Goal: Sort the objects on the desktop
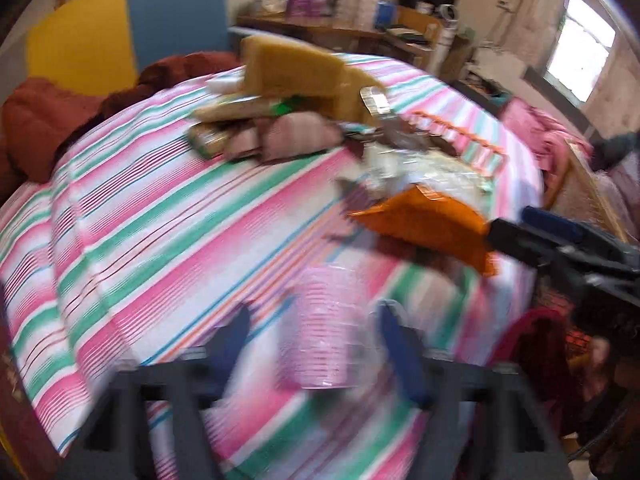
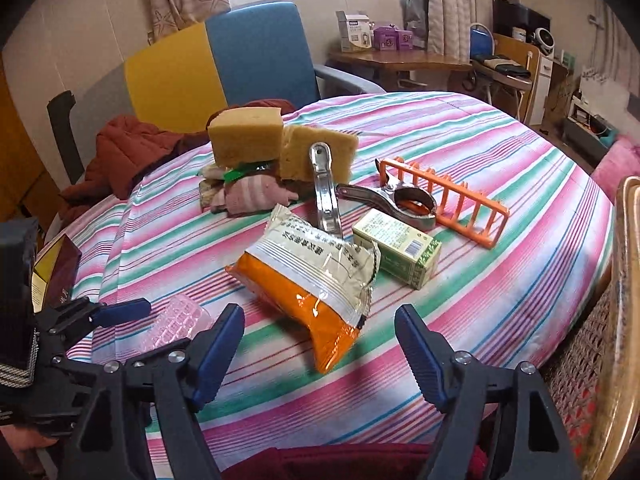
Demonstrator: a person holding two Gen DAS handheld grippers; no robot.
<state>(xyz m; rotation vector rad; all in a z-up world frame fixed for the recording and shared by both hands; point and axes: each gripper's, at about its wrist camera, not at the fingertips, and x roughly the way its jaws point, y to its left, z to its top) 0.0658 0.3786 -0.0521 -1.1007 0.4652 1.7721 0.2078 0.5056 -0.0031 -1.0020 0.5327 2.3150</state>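
A clear pink ribbed plastic cup lies on the striped tablecloth between the open fingers of my left gripper; the view is blurred and I cannot tell if they touch it. It also shows in the right wrist view, next to the left gripper. My right gripper is open and empty, just short of an orange and white snack bag. Beyond the bag lie a green box, two metal clips, an orange rack, two yellow sponges and striped socks.
The round table has a pink, green and white striped cloth. A blue and yellow chair with a red coat stands behind it. A dark red box sits at the left edge. A wicker chair is at the right.
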